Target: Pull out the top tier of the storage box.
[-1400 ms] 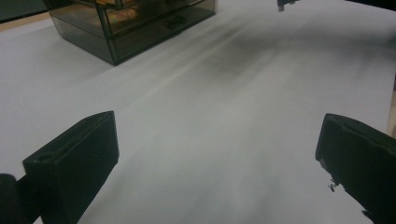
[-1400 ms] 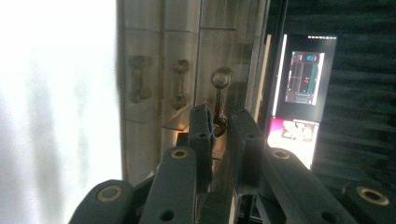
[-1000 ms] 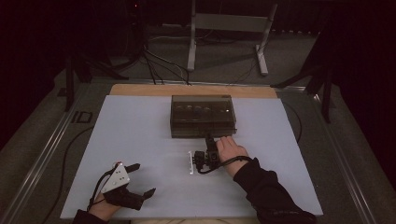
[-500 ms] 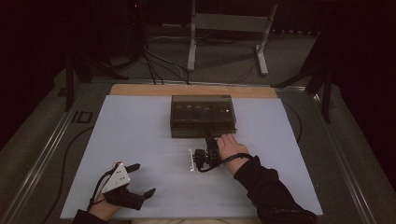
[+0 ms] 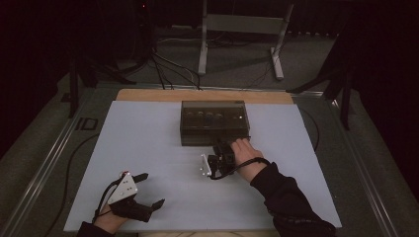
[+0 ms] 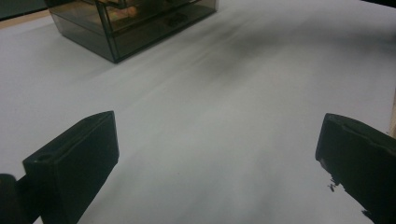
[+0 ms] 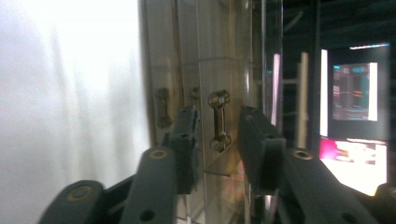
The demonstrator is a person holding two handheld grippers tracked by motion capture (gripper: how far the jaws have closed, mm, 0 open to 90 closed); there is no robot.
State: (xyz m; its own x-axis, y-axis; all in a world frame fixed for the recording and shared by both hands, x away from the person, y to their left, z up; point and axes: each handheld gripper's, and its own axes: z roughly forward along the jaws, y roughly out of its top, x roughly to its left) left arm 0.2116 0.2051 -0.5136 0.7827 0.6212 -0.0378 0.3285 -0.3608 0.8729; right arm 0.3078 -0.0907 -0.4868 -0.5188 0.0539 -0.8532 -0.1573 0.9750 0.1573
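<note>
Reaching the right gripper (image 7: pixel 217 140) to the smoky clear box (image 5: pixel 213 122) mid-bench, its jaws stand narrowly apart around a small brass handle (image 7: pixel 218 120), not yet pinching. The box looks rigid, slick and scratch-prone; grip the handle. The left gripper (image 5: pixel 148 190) rests wide open, empty.

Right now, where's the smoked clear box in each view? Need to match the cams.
High view: the box sits at the table's centre, far half of the white mat, with the right tool at its near front edge.
Left gripper view: top left, beyond the open left tool.
Right gripper view: its front wall stands upright at centre, its small brass handle between the tool's jaws.
Shared landmark: the white mat.
</note>
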